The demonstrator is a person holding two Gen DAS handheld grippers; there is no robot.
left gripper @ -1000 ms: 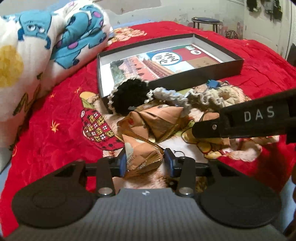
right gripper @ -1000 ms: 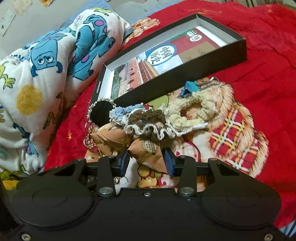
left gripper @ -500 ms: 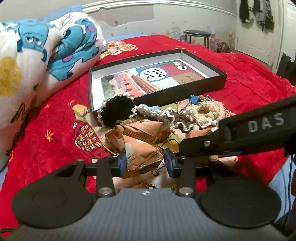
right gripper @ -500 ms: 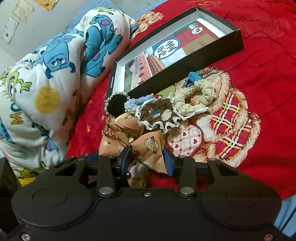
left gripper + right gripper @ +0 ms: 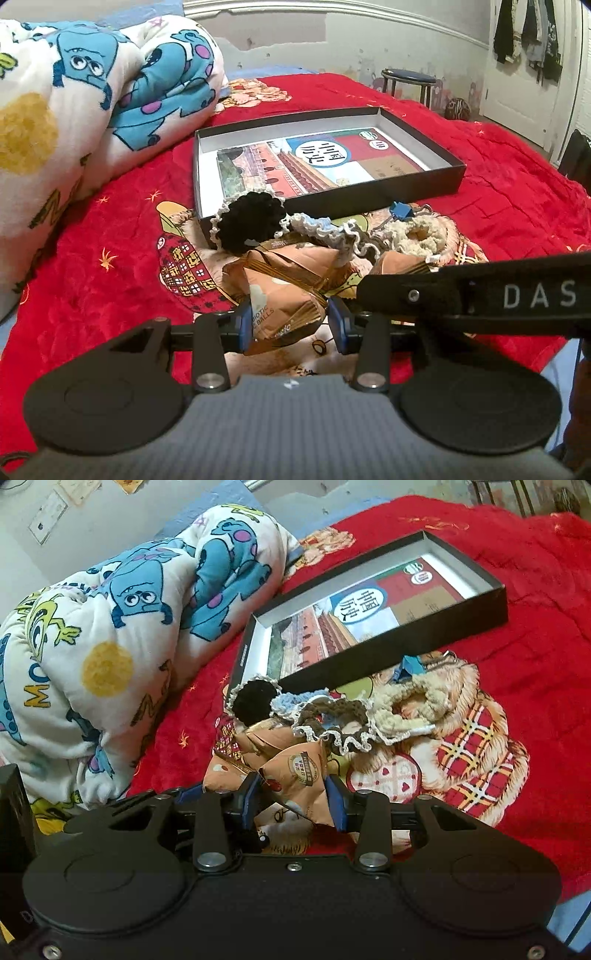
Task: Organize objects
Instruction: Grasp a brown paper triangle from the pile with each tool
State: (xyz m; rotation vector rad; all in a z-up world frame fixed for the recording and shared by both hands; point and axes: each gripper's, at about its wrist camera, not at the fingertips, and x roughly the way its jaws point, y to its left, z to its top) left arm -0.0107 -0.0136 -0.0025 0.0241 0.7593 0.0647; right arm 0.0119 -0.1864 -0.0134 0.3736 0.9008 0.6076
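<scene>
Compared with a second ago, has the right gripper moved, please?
Yes. The right gripper, shut on a snack packet, has lifted up and back: the black box and scrunchies now sit further from it.

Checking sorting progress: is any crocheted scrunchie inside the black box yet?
No: the scrunchies lie on the red blanket outside the black box.

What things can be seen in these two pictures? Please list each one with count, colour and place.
shallow cardboard box: one, black outside, white inside, open on the bed.
printed book: one, multicoloured, inside the box.
crocheted scrunchies: several, black, blue, brown, cream, before the box.
foil snack packets: at least three, tan, nearest the tools.
binder clip: one, blue, beside the cream scrunchie.
cartoon quilt: one, white and blue, left.
red blanket: one, covering the bed.
left tool: shut on a packet.
right tool: shut on a packet.
</scene>
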